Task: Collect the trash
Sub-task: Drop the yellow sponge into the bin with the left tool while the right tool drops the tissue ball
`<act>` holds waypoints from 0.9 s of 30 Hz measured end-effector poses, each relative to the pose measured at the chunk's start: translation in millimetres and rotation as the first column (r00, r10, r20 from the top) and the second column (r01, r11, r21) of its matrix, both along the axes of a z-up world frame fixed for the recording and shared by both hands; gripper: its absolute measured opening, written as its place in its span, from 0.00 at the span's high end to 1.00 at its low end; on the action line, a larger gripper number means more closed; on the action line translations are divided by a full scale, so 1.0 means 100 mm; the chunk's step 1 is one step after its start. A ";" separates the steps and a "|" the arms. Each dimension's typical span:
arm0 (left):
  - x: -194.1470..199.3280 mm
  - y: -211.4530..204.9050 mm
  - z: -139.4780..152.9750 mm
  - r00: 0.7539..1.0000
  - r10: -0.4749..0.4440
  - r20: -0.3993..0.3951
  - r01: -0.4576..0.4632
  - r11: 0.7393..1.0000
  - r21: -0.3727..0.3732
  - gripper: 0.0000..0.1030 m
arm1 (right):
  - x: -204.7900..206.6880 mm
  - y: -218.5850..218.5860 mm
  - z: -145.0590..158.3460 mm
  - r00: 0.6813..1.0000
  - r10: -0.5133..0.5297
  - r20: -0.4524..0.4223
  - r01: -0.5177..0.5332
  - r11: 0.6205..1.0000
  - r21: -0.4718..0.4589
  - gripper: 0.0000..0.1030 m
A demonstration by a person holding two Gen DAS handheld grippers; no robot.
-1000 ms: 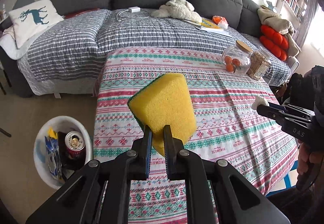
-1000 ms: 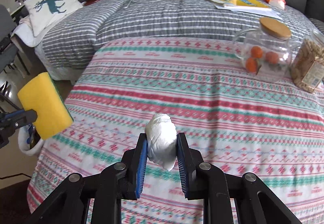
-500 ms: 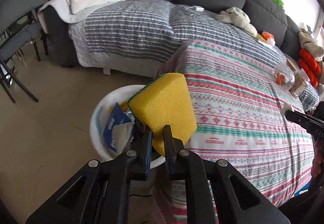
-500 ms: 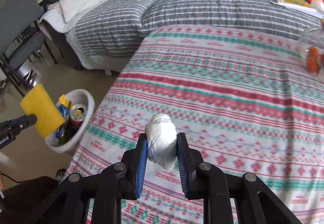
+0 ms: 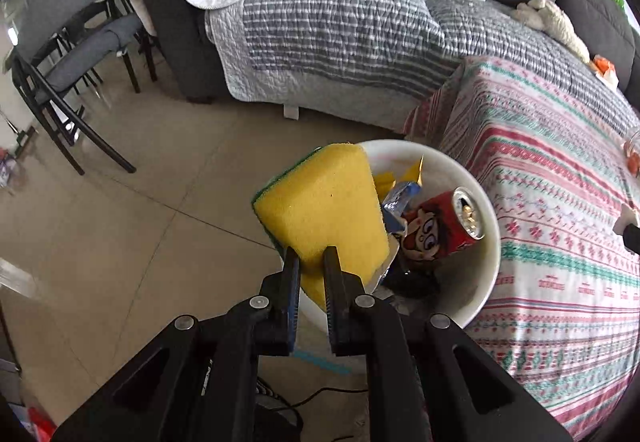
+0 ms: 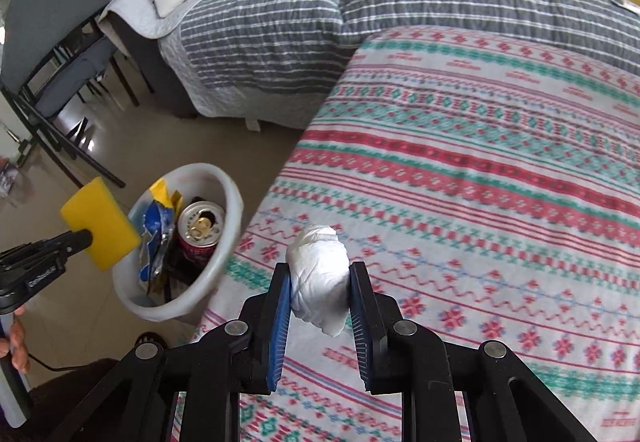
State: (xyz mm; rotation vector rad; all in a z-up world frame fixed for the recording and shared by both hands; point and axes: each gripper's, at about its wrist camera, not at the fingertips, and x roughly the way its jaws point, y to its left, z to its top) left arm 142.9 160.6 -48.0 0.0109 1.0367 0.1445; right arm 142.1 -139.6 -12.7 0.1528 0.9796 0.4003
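A yellow sponge (image 5: pixel 324 214) is clamped between the left gripper (image 5: pixel 312 262) jaws. It is held above a white bin (image 5: pixel 486 270), in which a red can (image 5: pixel 444 230) is seen.

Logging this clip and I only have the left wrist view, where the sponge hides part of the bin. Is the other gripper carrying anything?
Observer: Yes. The right gripper is shut on a crumpled white tissue, held over the patterned tablecloth.
Operator: Is that tissue above the bin?
Observer: No. In the right wrist view the white bin sits on the floor off to the left of the tissue, beside the table edge.
Operator: And what is behind my sponge?
Observer: The right wrist view shows a crumpled blue wrapper in the bin next to the can. The sponge, clamped in the left gripper, hangs at the bin's outer rim.
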 end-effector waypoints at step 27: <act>-0.43 0.43 0.02 0.999 -0.043 -0.011 0.041 0.994 -0.098 0.23 | 0.15 1.46 -0.52 0.975 0.207 -0.078 -0.197 0.973 0.119 0.65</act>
